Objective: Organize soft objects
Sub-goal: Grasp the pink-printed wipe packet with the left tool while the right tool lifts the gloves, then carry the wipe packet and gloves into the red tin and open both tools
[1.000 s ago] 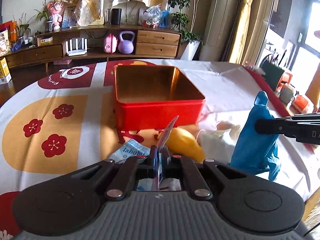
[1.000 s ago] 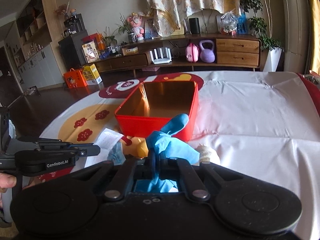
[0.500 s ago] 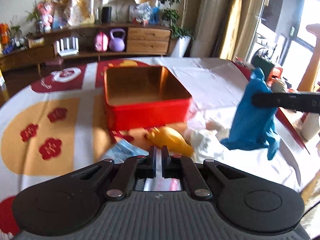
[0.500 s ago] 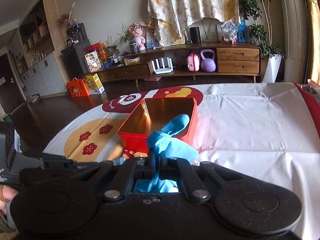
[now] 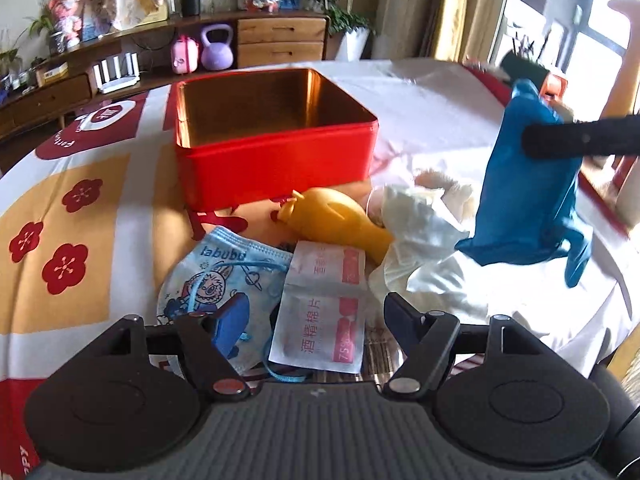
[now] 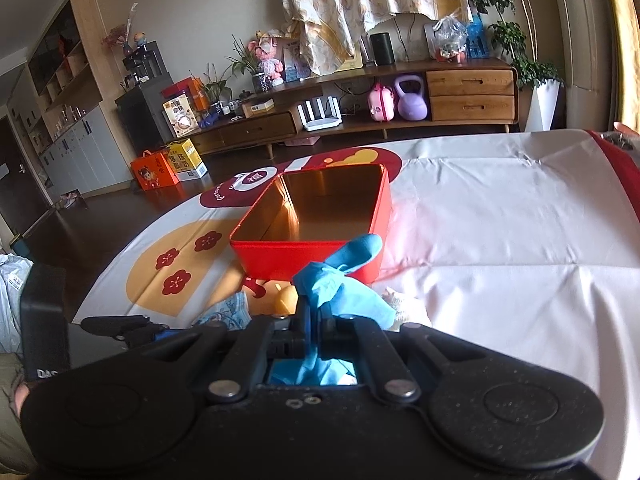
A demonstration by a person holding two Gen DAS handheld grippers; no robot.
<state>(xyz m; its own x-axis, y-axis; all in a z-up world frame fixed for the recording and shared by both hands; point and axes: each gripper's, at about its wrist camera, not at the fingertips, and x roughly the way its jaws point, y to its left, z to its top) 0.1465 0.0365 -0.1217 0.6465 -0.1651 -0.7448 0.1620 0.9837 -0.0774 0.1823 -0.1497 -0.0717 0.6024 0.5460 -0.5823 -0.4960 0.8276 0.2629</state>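
Observation:
My left gripper (image 5: 316, 316) hangs low over the table with its jaws opening. A white sachet with red print (image 5: 320, 308) lies flat under the gap, with no pad pressing on it. Beside it lie a printed face mask (image 5: 216, 276), a yellow rubber toy (image 5: 336, 220) and a crumpled white glove (image 5: 424, 240). Behind them stands the open red tin (image 5: 272, 140), with nothing inside. My right gripper (image 6: 316, 320) is shut on a blue glove (image 6: 344, 284), which dangles in the air at the right (image 5: 528, 200), short of the red tin (image 6: 316, 248).
The tablecloth (image 6: 500, 240) stretches white to the right of the tin. A dark pot and orange things (image 5: 536, 72) stand at the table's far right edge. A long wooden sideboard (image 6: 440, 92) runs along the back wall. A person's hand (image 6: 16, 392) holds the left tool.
The left gripper has sunk toward the table and opened, and the sachet it held now lies flat beside the mask. The right gripper still holds the blue glove.

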